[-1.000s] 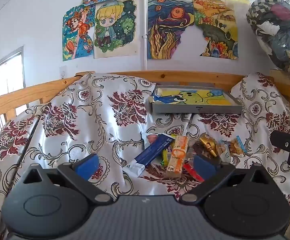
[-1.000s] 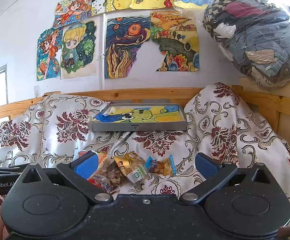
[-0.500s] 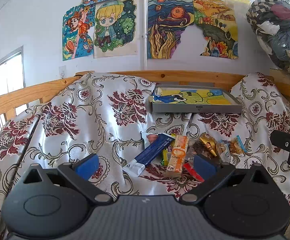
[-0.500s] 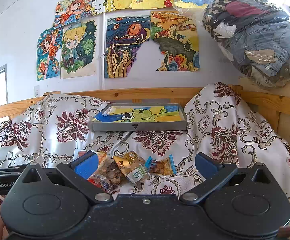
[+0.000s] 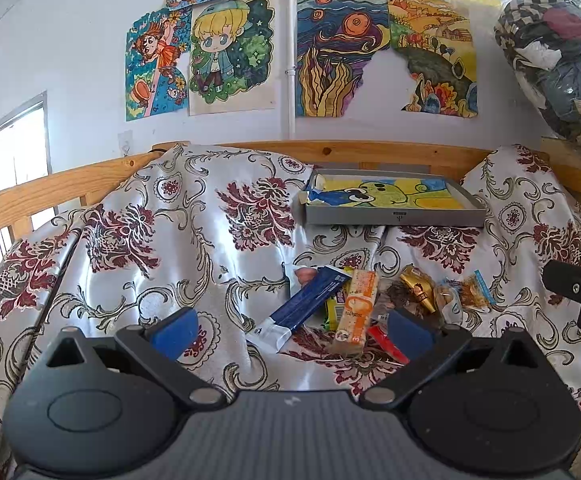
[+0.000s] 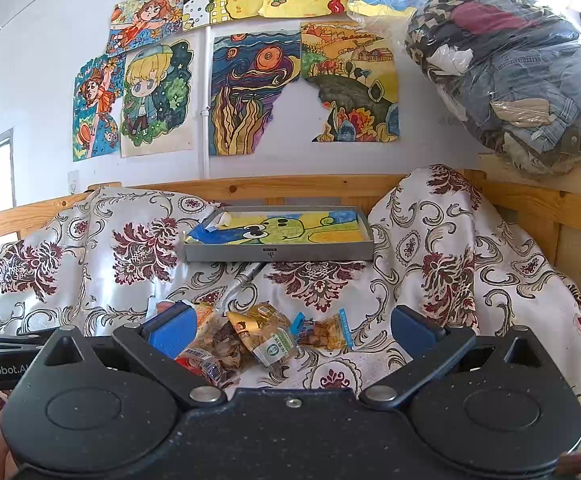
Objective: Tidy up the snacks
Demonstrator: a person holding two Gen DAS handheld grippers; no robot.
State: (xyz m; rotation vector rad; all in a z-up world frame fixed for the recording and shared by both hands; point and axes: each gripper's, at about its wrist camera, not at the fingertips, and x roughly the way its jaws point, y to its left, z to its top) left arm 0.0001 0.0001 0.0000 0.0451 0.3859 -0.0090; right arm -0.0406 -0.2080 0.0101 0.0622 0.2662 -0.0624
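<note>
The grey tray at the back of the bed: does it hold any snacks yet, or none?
None. The grey tray shows only a coloured drawing lining its bottom; the snack packets all lie in a heap on the patterned bedspread in front of it.

Right gripper's blue pad [image 6: 172, 330] is covering part of the snack pile [image 6: 250, 340]; wrapper print is reading too small to make out. Left view: blue pad [image 5: 408, 330] is hiding a red wrapper's [image 5: 386, 345] end. Clothes bag [image 5: 562, 60] is running off the frame's right edge.
</note>
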